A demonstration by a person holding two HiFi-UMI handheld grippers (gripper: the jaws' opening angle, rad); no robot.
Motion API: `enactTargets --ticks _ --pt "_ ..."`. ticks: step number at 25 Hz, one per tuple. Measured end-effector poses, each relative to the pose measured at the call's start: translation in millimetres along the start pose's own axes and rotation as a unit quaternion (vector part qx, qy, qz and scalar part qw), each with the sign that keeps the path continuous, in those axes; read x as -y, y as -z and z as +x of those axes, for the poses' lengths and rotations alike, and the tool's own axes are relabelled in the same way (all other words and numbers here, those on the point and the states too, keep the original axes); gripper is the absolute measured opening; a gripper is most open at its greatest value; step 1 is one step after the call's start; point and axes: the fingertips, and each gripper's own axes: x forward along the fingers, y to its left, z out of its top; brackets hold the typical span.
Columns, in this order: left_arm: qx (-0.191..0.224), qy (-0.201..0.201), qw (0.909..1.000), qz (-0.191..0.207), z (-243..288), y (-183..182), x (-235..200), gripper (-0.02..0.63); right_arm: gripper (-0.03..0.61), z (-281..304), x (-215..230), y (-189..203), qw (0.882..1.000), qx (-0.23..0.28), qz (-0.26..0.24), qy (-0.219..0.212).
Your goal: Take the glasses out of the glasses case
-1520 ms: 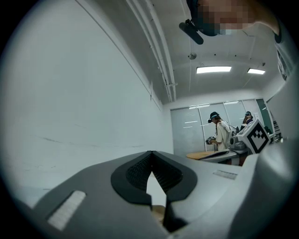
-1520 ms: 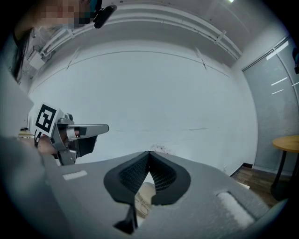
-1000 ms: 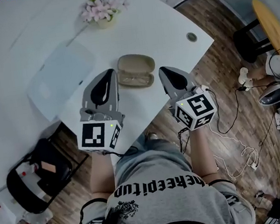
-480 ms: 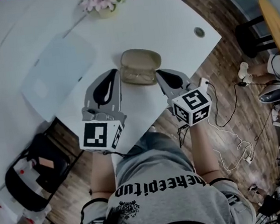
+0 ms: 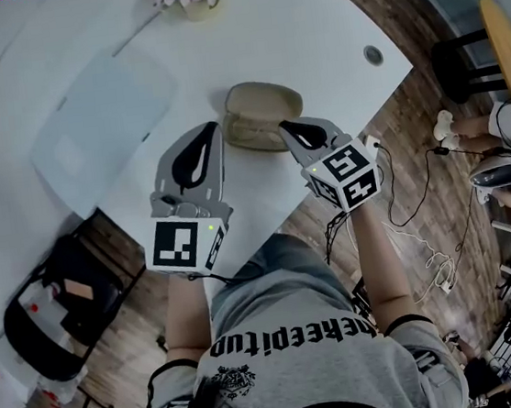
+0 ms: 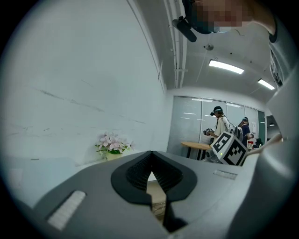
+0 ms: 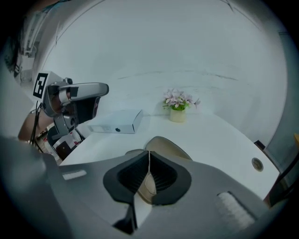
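Both grippers have closed in on the glasses case over the last second. The right gripper has come up to its right end, touching or just short of it, and the left gripper sits just beside its left end. Case is on the white table, near the front edge, lid hinged up and away from the person. The glasses are only faintly visible in the lower shell. Left gripper view: jaw tips pressed together, nothing between them. Right gripper view: tips likewise together, with the case visible beyond and below them, not pinched. Step in hand, as I judge it, is the approach, with extraction not yet begun. Next move likely calls for one pair of jaws to part and take the frame while the other steadies the shell, since a light case may slide. Pose: forearms extended forward, both grippers angled inward, marker cubes nearest the body.
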Motion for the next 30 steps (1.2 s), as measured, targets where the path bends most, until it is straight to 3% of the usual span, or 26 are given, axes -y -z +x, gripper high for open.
enactTargets --ticks 12,20,30 --pt "-0.009 -0.002 0.9999 -0.012 1 10 -13 0.02 0.066 39 -7 20 0.989 -0.094 -0.092 -0.061" --pt "-0.014 -0.007 0.9997 -0.016 1 16 -21 0.02 0.092 60 -10 37 0.972 -0.15 -0.147 -0.102" --pt "-0.022 -0.02 0.9992 -0.026 0 24 -32 0.02 0.092 75 -3 54 0.942 -0.218 -0.218 -0.129"
